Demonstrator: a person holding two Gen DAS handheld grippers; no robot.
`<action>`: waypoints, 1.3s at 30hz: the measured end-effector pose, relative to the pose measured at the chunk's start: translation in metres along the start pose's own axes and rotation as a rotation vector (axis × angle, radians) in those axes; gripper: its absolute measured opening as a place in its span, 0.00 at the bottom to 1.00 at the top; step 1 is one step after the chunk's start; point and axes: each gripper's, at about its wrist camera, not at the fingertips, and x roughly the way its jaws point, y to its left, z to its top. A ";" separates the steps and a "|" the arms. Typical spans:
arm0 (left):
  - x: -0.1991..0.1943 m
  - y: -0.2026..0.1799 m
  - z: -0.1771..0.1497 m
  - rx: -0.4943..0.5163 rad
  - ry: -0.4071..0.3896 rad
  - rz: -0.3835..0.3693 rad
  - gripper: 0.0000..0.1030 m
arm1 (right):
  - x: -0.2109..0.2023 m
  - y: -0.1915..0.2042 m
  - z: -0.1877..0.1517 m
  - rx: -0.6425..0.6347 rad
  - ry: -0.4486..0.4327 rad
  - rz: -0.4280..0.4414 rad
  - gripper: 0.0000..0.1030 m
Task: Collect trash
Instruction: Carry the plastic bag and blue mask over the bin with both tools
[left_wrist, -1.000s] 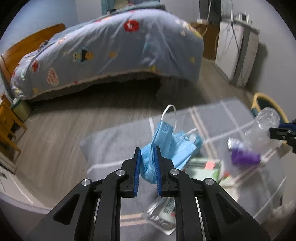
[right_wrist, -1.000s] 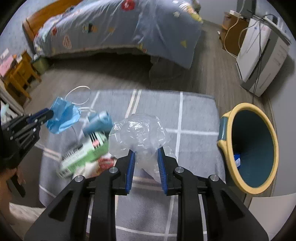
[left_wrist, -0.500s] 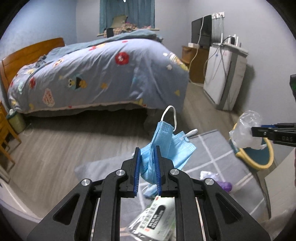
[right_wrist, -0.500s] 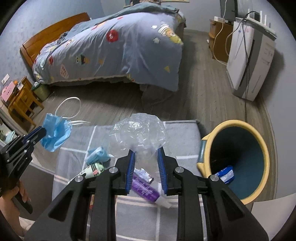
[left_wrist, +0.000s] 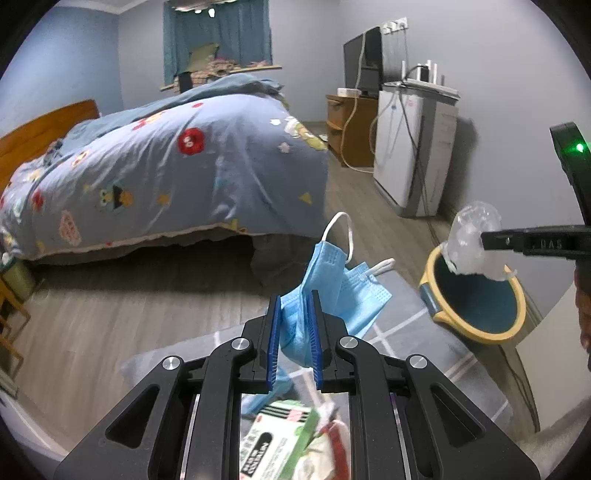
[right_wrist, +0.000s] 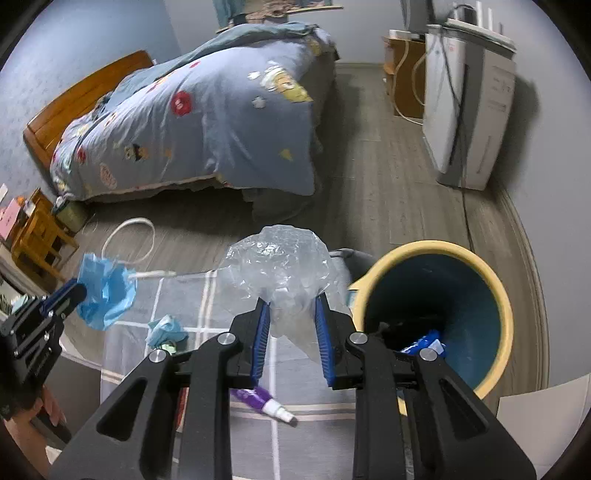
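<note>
- Carrying trash to bin (right_wrist: 436, 317): right tongs (right_wrist: 291, 332) clenched on crumpled clear plastic (right_wrist: 284, 262), just beside the rim.
- Left tongs (left_wrist: 293, 339) clamp blue face mask (left_wrist: 332, 284), farther off.
- Center over opening before releasing; light plastic may cling.

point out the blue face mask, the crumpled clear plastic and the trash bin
blue face mask (left_wrist: 325, 280): left wrist view, on its pleated front
crumpled clear plastic (right_wrist: 284, 266): right wrist view, on the bunched top
trash bin (right_wrist: 498, 291): right wrist view, on its yellow rim
</note>
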 end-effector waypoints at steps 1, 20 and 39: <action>0.002 -0.005 0.001 0.009 0.003 -0.005 0.15 | -0.001 -0.007 0.001 0.009 -0.002 -0.002 0.23; 0.041 -0.098 0.005 0.138 0.055 -0.088 0.15 | -0.022 -0.115 0.002 0.071 -0.005 -0.098 0.23; 0.090 -0.212 0.012 0.225 0.132 -0.274 0.15 | 0.008 -0.192 -0.013 0.159 0.080 -0.221 0.23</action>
